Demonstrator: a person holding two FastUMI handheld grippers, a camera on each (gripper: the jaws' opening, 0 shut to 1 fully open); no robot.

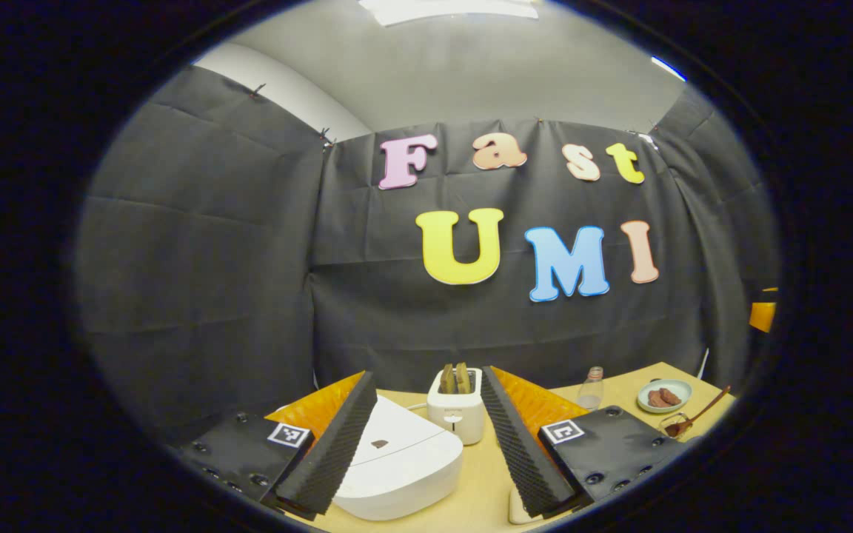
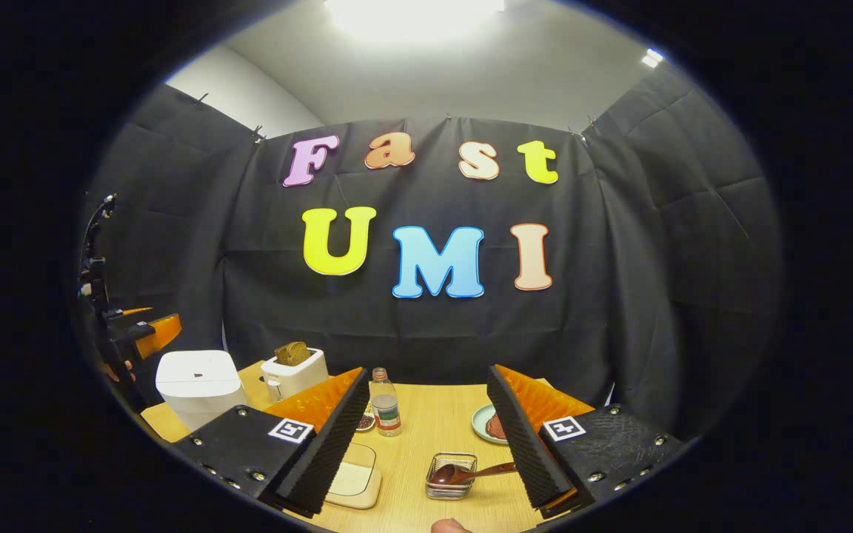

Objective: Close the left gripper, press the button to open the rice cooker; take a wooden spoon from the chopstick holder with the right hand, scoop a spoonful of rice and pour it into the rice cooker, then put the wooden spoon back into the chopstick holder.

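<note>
Here we are hovering the left gripper, fingers spread, over the lidded rice cooker, while the right gripper, also spread, is facing the wooden spoon in its holder on the table; this fits either end of the task.

White rice cooker, lid shut

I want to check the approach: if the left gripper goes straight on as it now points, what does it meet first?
Probably the white rice cooker, lid closed, lying low between the open fingers of the left gripper. The toaster stands behind it; depth is uncertain.
</note>
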